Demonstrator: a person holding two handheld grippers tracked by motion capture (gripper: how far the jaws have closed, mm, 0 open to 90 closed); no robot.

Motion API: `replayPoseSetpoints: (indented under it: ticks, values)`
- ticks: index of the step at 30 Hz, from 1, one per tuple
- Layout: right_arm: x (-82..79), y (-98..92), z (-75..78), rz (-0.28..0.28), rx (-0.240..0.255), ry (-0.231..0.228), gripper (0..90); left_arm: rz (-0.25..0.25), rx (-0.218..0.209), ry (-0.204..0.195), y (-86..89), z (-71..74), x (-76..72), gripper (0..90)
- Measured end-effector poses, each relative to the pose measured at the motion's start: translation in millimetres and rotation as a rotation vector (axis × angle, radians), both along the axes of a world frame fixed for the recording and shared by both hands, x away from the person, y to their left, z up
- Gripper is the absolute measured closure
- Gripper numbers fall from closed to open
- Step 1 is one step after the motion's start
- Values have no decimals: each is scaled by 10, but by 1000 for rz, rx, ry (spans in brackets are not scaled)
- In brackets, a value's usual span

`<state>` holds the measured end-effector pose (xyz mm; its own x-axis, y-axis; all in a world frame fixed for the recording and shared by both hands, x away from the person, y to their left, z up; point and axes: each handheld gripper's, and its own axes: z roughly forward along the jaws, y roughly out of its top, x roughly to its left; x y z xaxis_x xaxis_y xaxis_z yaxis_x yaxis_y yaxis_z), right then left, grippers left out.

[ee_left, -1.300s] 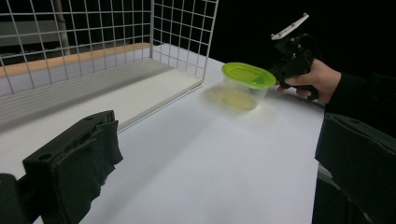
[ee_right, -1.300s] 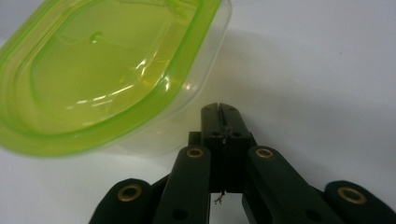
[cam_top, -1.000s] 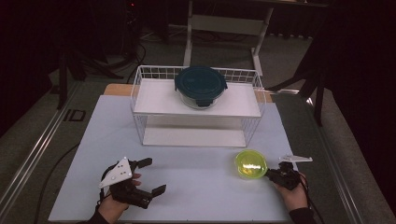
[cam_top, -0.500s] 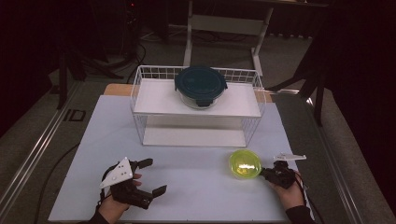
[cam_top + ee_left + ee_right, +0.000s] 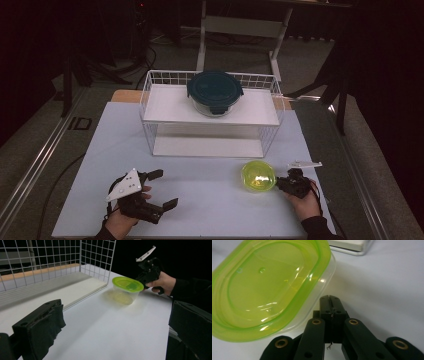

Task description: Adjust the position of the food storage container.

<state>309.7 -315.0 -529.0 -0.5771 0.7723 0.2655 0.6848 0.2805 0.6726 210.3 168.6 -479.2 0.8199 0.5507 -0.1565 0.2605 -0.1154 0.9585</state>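
While my high view lays out the whole table (image 5: pixel 200 200), it makes the right gripper (image 5: pixel 281 183) a dark lump beside the green-lidded container (image 5: pixel 258 176); my right gripper view settles it, with the two jaws pressed together and nothing between them. Their closed tips sit just beside the container's clear wall, right under the overhang of the green lid (image 5: pixel 267 285) (whether they actually touch the plastic I cannot tell).

From the left gripper view the container (image 5: pixel 127 289) stands upright on the table, near the front corner of the white wire rack (image 5: pixel 62 262), and the hand (image 5: pixel 160 282) holding the right gripper comes at it from the far side. That view also shows the tub is clear beneath the lid, which the high view flattens into a green disc.

My left gripper (image 5: pixel 159 189) rests at the near left of the table, jaws spread wide apart and empty, well apart from the container.

On the rack's upper shelf stands a round glass dish with a dark teal lid (image 5: pixel 215 92), seen from the high view. What is inside the green-lidded container is hard to make out. In the right gripper view, the container is cut off at the left and top edges.
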Motion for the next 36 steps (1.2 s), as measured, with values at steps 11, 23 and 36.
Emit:
replayPoseSetpoints:
  ticks: [11,23,36]
  values:
    - [-5,316,27,82,-4,10,900,-1,0,0,-7,-1,-3,0]
    - [28,650,19,158,7,33,900,-2,1,1,-11,-3,-8,0]
    - [40,1010,-34,224,9,55,900,-3,1,0,-4,-3,-13,0]
